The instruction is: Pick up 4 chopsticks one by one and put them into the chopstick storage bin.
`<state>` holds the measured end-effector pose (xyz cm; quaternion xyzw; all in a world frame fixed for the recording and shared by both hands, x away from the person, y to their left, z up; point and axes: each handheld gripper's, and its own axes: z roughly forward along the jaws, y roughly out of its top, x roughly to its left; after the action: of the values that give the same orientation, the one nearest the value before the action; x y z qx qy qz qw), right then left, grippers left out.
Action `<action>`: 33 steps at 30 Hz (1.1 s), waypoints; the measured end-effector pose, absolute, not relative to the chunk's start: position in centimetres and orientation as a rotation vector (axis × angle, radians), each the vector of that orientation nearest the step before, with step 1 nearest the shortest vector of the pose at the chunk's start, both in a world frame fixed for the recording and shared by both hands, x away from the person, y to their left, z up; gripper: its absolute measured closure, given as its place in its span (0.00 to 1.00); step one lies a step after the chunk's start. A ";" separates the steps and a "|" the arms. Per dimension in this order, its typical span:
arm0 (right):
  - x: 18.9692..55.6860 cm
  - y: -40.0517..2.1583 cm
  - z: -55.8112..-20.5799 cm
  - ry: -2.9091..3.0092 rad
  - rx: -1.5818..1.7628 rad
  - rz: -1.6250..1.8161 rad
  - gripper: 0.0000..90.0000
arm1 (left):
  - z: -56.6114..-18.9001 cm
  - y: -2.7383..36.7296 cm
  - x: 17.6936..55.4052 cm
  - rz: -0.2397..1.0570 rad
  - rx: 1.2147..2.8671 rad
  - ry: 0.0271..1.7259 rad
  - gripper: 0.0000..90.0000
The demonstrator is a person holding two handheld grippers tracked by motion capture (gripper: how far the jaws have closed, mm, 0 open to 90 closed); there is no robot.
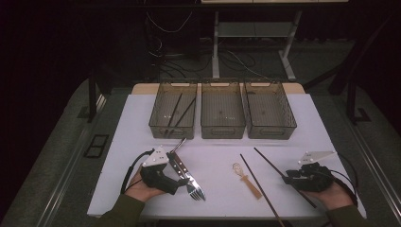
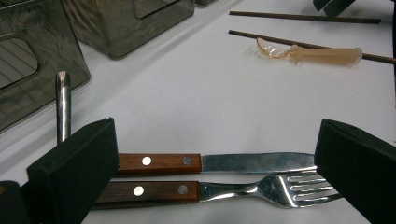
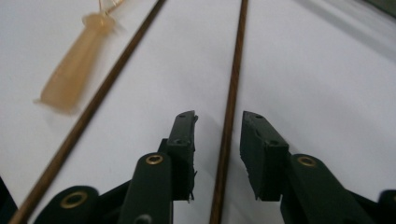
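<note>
A wooden-handled knife (image 1: 177,163) and fork (image 1: 191,189) lie side by side on the white table (image 1: 217,156). My left gripper (image 1: 187,182) stands open over them. In the left gripper view its jaws sit wide apart at either end of the knife (image 2: 159,163) and fork (image 2: 261,189), touching neither. My right gripper (image 1: 287,179) is open and straddles a dark chopstick (image 1: 272,163). In the right gripper view that chopstick (image 3: 233,79) runs between the jaws of the right gripper (image 3: 219,116) with a gap on both sides.
A second chopstick (image 1: 262,187) and a tan-handled clear plastic spoon (image 1: 248,182) lie between the hands. A metal handle (image 1: 178,144) pokes out beyond the left gripper. Three grey see-through bins (image 1: 222,111) stand in a row at the back; the left bin (image 1: 161,118) holds chopsticks.
</note>
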<state>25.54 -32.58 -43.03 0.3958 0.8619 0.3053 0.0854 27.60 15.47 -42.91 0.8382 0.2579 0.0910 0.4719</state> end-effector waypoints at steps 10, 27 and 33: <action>25.1 -33.3 -43.6 2.577 1.184 0.897 0.85 | -42.9 15.4 27.6 0.223 2.053 0.630 0.00; 25.1 -32.9 -43.8 2.568 1.199 0.840 0.95 | -43.0 15.3 27.6 0.219 2.058 0.625 0.00; 25.3 -33.0 -43.8 2.568 1.231 0.854 0.95 | -43.0 15.3 27.5 0.218 2.058 0.623 0.00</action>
<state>25.27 -33.03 -43.83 0.4126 0.8607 0.2861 0.0839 27.54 15.32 -42.98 0.8401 0.2544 0.0888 0.4707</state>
